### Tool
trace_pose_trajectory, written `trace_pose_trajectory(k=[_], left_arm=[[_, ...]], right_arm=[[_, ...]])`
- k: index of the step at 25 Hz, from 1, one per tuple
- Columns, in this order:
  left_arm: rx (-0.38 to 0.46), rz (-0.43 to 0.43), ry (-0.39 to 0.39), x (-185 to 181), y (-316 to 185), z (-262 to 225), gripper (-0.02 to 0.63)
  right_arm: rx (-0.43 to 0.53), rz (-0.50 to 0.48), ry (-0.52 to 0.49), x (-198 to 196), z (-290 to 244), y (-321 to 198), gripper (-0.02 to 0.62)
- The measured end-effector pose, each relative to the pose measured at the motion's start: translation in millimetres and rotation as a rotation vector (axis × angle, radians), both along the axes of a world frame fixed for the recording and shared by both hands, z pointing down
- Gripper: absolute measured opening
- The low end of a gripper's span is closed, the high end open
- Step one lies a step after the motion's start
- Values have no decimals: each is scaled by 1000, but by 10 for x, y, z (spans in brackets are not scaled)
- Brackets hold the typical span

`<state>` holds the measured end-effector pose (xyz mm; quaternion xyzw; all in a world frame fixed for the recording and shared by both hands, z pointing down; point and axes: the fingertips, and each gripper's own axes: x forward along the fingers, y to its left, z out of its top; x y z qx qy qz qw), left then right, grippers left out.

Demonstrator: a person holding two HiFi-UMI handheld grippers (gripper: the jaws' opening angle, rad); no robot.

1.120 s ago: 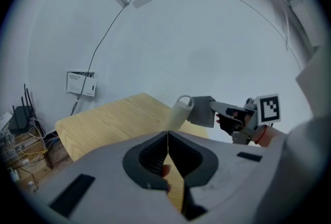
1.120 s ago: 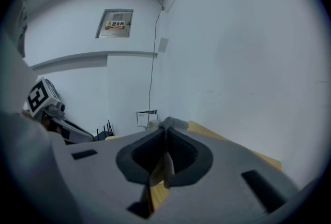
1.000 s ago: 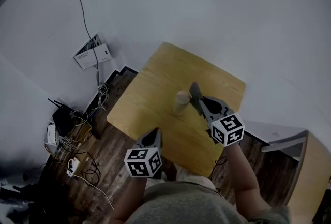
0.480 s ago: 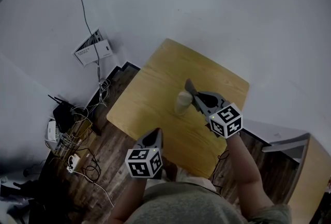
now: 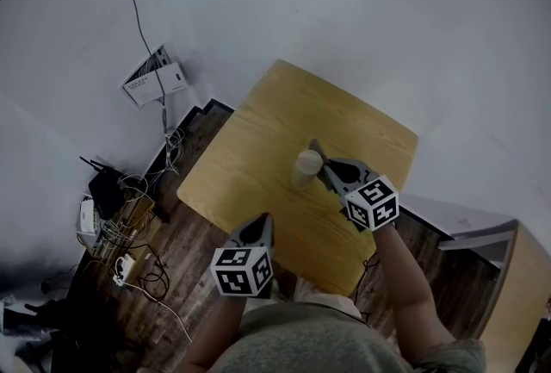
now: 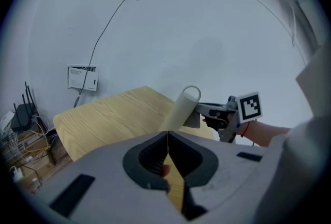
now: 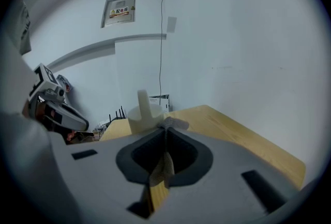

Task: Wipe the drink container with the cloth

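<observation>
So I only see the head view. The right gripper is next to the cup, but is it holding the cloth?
Observer: Yes. The right gripper view shows the right gripper shut on the cloth, a tuft poking past the tips.
Operator: And the left one?
Observer: The left gripper view shows the left gripper with its jaws pressed together, nothing between them.
Operator: Is the cloth touching the cup?
Observer: In the right gripper view the tuft sits right beside the drink container; whether they touch I cannot tell.

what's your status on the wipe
Right gripper shut on cloth, beside the drink container. Left gripper shut, empty, at the table's near edge. Nothing in the way.
</observation>
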<state>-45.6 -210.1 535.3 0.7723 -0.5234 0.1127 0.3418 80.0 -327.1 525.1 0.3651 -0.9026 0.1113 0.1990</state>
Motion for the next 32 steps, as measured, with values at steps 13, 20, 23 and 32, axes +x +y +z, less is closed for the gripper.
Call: trace_pose_trajectory(k=[13,20,23,32], left_arm=[[-12,-5,-5,8,5,51,3],[-8,-5,-5,8,13,37,3],[-6,-4,-4,9,17,25,3],[11,1,3,7,50,-38,3]], right_arm=[[-99,79,26,49,625,7,11],[-107,95,47,38,718,3,11],[-101,110,53,59,718,19,12],[-4,216,42,245,386,187,11]])
